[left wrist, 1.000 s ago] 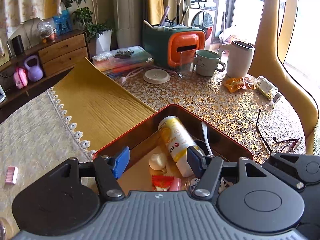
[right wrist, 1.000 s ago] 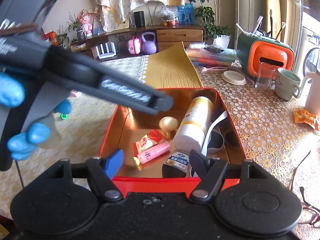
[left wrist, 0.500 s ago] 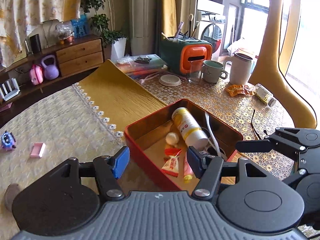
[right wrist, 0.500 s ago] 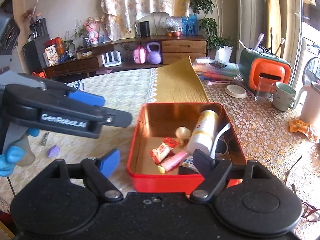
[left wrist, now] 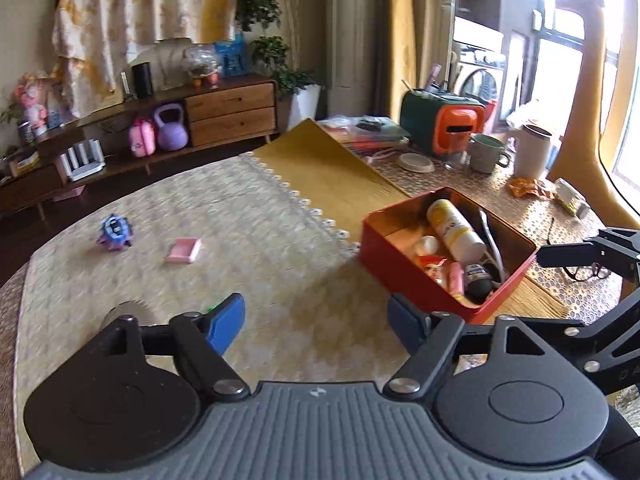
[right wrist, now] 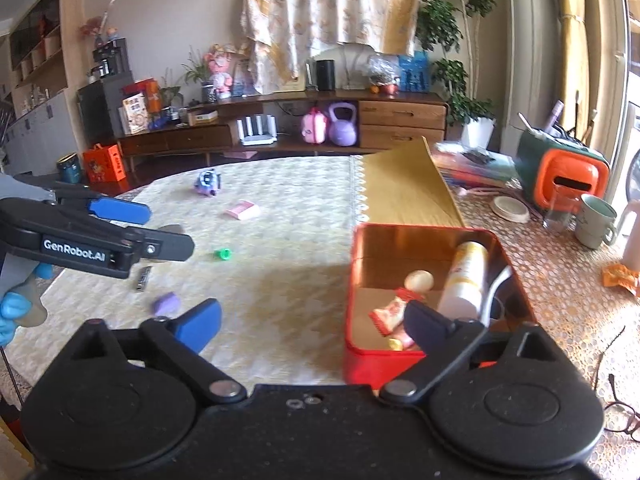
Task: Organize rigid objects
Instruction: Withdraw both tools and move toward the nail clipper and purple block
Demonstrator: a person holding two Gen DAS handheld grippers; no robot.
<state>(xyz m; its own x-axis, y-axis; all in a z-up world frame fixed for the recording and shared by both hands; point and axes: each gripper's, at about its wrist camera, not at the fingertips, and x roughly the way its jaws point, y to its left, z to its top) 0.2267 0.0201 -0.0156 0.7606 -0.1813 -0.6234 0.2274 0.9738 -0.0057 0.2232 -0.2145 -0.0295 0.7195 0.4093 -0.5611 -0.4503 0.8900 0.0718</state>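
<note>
An open red tin stands on the table. It holds a yellow-white bottle, a snack packet and other small items. Loose on the cream cloth lie a pink comb, a blue-purple toy, a green cap, a purple piece and a metal clip. My left gripper hangs over the bare cloth left of the tin, its jaws opening and empty. My right gripper sits at the tin's near left corner, its jaws opening and empty.
At the back right stand an orange-green holder, a glass, a mug, a white jug and a lid. Glasses lie near right. A blue-gloved hand holds the left gripper.
The left wrist view has swung left, off the tin and over the open cloth. The right gripper has drawn back from the tin. Both pairs of jaws stand wider.
</note>
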